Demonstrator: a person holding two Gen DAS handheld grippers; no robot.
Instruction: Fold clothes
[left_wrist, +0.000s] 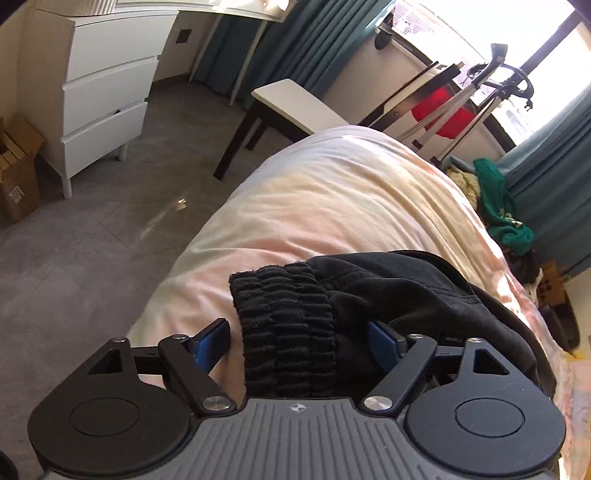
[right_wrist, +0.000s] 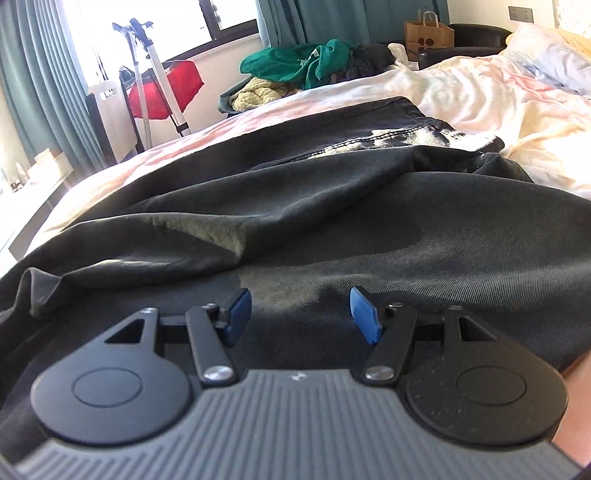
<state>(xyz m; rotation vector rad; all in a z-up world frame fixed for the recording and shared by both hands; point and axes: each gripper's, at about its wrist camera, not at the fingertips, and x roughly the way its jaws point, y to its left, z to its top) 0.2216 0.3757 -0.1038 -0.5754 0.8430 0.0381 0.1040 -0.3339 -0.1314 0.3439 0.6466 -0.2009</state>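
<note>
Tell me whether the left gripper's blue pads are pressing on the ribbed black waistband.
Apart, on the near side at least. In the left wrist view the left gripper straddles the ribbed waistband; pale bedsheet shows between one pad and the fabric.

A black cotton garment (right_wrist: 332, 206) with a ribbed knit cuff (left_wrist: 284, 325) lies on pale pink-and-cream tie-dyed bedding (left_wrist: 332, 206). Blue pads (right_wrist: 364, 317) tip each black hand-held gripper. Teal curtains (left_wrist: 325, 44); white drawer chest (left_wrist: 107, 92); crumpled green top (right_wrist: 295, 62).
</note>
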